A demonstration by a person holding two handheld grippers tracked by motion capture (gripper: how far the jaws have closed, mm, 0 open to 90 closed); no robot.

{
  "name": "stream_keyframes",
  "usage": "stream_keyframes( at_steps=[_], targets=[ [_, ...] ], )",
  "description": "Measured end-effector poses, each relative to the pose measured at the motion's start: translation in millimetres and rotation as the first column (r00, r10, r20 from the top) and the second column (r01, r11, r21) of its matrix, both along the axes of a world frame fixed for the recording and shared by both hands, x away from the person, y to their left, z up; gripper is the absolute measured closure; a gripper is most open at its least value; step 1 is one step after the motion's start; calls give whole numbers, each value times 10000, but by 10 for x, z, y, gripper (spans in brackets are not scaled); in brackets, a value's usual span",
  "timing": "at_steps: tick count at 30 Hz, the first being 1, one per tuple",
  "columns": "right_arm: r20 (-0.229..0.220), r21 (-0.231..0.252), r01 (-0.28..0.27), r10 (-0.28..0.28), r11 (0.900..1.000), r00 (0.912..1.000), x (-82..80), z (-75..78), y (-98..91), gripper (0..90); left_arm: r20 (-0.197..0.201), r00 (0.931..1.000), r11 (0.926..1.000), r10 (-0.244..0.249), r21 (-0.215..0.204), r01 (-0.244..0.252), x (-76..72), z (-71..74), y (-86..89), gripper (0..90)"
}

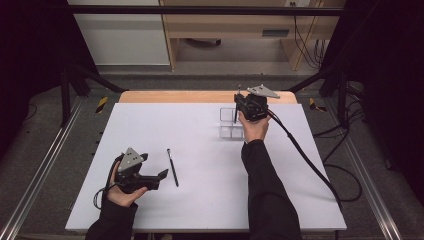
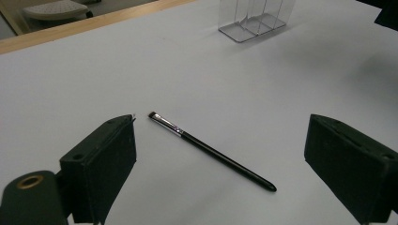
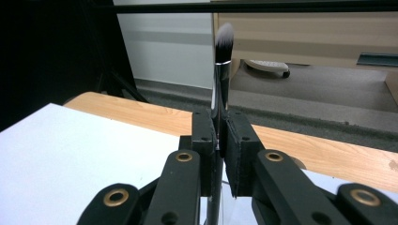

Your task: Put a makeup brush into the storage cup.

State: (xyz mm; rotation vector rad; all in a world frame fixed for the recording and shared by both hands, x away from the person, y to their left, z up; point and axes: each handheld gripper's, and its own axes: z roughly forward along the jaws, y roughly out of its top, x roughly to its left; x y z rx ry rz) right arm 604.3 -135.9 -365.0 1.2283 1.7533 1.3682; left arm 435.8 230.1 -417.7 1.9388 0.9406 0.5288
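Note:
A thin black brush [image 1: 173, 167] lies flat on the white table top [image 1: 210, 200], just ahead of my left gripper [image 1: 156, 180]. In the left gripper view the same thin brush [image 2: 211, 151] rests between the wide-open jaws of the left gripper [image 2: 223, 129], and nothing touches it. My right gripper [image 1: 241, 107] hovers at the far side over a clear divided holder [image 1: 230, 125]. It is shut on an upright makeup brush [image 3: 220, 70] with a white-tipped head. The jaws of the right gripper [image 3: 219, 124] pinch its handle, whose lower end is hidden.
The clear holder [image 2: 253, 21] stands far off in the left gripper view. A wooden table edge [image 1: 200, 96] runs behind the white top. The right gripper's cable [image 1: 305, 157] trails across the right side of the table. A wooden desk [image 1: 240, 30] stands beyond.

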Motion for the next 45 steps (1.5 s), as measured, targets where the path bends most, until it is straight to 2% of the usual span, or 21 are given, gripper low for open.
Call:
stream_keyframes(
  at_steps=[13, 17, 40, 45],
  targets=[
    [-272, 61, 20, -18, 10000, 9996, 7, -156, 3, 840, 34, 10000, 10000, -4, 23, 4, -4, 3, -4, 89],
    [-390, -151, 14, -20, 9999, 9992, 5, -222, 21, 840, 42, 10000, 10000, -5, 22, 5, -5, 3, -5, 89],
    [-1006, -221, 176, -198, 9996, 9947, -35, -451, 16, 837, 27, 10000, 10000, -34, 79, 34, -3, -5, -17, 90],
    [-1269, -320, 119, -159, 9994, 9918, -75, -463, -10, 787, -5, 10000, 10000, -41, 88, 41, 0, -11, -23, 90]
  ],
)
